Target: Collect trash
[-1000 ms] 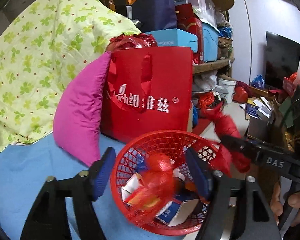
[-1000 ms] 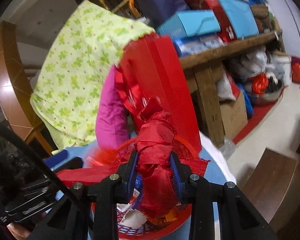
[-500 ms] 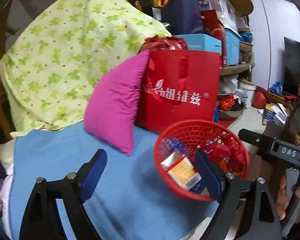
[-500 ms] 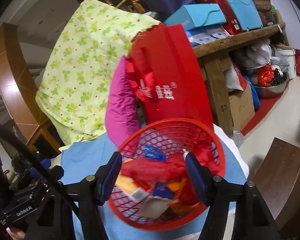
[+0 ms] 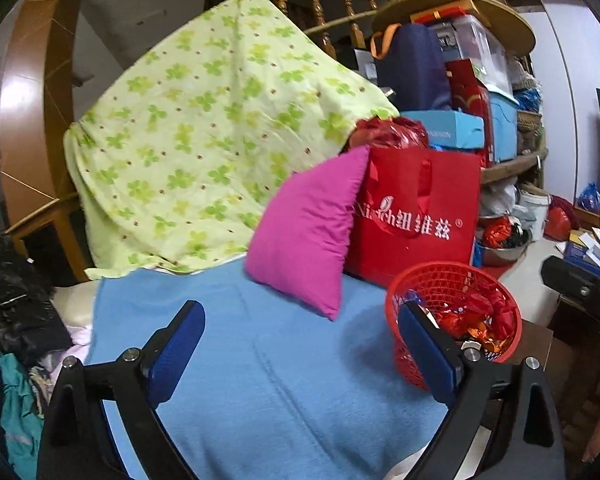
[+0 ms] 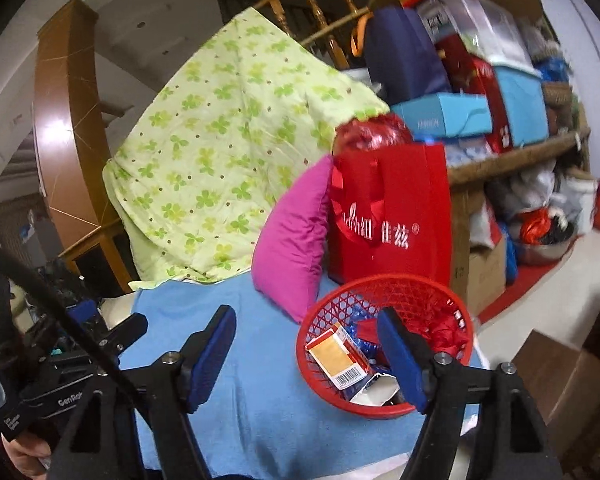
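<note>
A red mesh basket (image 5: 500, 304) (image 6: 412, 288) sits at the right end of a blue cloth (image 5: 268, 380) (image 6: 260, 400). Inside it lie crumpled red plastic (image 6: 446, 330) (image 5: 476, 308), a red and orange carton with a barcode (image 6: 338, 356) and other wrappers. My left gripper (image 5: 300, 338) hangs above the cloth to the left of the basket, its jaws still opening with nothing between them. My right gripper (image 6: 306, 350) is drawn back near the basket's left rim, jaws also opening and empty. The left tool (image 6: 60, 380), held by a hand, shows at lower left in the right wrist view.
A pink cushion (image 5: 308, 232) and a red shopping bag (image 5: 416, 216) stand behind the basket. A green patterned quilt (image 5: 212, 136) drapes over a wooden railing. Shelves with boxes (image 5: 444, 132) fill the right; dark clothing (image 5: 16, 300) lies left. A brown stool (image 6: 560, 368) stands lower right.
The right gripper let go of the crumpled red plastic, which now lies in the basket. Both grippers opened wider and drew back, up and to the left of the basket.
</note>
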Demonstrator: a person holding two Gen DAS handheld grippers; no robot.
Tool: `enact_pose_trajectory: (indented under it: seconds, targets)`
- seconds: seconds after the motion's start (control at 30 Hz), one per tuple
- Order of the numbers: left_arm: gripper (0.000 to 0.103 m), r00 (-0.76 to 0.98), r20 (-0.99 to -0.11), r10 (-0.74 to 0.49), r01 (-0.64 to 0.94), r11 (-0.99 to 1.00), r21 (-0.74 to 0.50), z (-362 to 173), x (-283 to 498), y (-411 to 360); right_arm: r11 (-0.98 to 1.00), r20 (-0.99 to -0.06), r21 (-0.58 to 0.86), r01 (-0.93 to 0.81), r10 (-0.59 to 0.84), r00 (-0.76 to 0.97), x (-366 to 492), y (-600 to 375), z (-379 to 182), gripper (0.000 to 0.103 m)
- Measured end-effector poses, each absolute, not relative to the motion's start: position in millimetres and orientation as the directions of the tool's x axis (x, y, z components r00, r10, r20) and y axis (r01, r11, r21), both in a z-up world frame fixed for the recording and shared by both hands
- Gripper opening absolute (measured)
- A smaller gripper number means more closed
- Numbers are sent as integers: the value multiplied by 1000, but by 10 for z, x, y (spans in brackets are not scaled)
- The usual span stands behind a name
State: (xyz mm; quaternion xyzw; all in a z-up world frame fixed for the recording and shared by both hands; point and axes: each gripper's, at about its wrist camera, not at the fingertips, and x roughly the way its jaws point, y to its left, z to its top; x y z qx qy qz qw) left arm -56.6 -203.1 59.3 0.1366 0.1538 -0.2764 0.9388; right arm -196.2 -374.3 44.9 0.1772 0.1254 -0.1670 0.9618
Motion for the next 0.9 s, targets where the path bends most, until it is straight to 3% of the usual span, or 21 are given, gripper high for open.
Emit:
enact_pose_trajectory:
  seconds: [0.07,0.47,0.9]
  targets:
    - [102,814,-347,-466,544,820,177,661,-637,-1970,882,-283,280,378,-300,911,-2068,-3638,541,81]
    - [103,863,-285,-417,485,842,237,875,-1115,-1801,868,-204,165,469,-436,877,-2742,-3226,917,97]
    - [103,899,-255,-356,408,892,195,1037,-1283,-1309,901,-245,196,388,-338,909,-2740,-3021,839,98]
